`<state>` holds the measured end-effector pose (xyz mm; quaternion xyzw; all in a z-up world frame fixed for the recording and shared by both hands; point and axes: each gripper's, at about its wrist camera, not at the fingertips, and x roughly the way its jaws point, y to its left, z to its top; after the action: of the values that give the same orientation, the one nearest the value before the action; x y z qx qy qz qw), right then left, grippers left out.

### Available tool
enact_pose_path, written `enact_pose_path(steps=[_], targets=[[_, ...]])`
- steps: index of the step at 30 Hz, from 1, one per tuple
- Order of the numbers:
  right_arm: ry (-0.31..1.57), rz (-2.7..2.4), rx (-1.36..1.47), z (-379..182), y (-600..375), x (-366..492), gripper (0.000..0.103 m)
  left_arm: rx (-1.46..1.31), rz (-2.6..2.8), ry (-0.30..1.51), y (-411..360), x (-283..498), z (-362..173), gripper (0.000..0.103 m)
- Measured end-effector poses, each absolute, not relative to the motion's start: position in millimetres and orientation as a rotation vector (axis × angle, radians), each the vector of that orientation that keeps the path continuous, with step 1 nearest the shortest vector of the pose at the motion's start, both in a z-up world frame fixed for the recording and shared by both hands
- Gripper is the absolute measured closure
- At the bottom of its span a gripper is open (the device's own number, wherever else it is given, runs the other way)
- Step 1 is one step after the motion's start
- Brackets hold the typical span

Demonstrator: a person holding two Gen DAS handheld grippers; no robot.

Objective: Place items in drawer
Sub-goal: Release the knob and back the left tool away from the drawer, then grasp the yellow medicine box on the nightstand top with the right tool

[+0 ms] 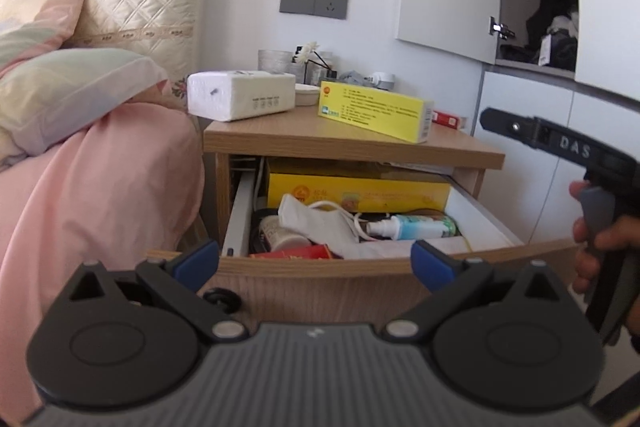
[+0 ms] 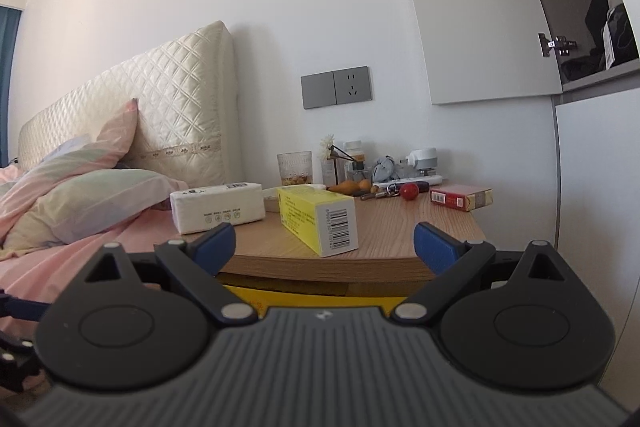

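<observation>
Both jaws released, empty; yellow box (image 2: 318, 221) overhangs nightstand (image 2: 384, 227) edge above drawer (image 1: 320, 267).

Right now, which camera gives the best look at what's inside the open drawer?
The left wrist view: it looks down into the open drawer, showing a face mask, a spray bottle and a yellow box. The right wrist view sits level with the nightstand top and catches only a yellow strip beneath it.

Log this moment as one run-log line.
drawer: open, cluttered | yellow box: on nightstand | left gripper: open, empty | right gripper: open, empty
</observation>
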<state>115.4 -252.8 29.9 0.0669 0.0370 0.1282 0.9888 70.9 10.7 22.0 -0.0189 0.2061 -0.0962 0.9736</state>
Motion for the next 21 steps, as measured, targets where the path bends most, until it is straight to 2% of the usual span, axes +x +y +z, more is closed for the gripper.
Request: enact_pose_path(steps=[12,21], targets=[[0.094,0.266,0.095,24.0,-251.5,108.6,0.005,0.028,-0.133,0.395,7.5,75.2,23.0,0.000],[0.087,0.258,0.091,25.9,-253.4,101.9,0.005,-0.027,-0.061,0.382,23.6,80.5,25.9,0.000]])
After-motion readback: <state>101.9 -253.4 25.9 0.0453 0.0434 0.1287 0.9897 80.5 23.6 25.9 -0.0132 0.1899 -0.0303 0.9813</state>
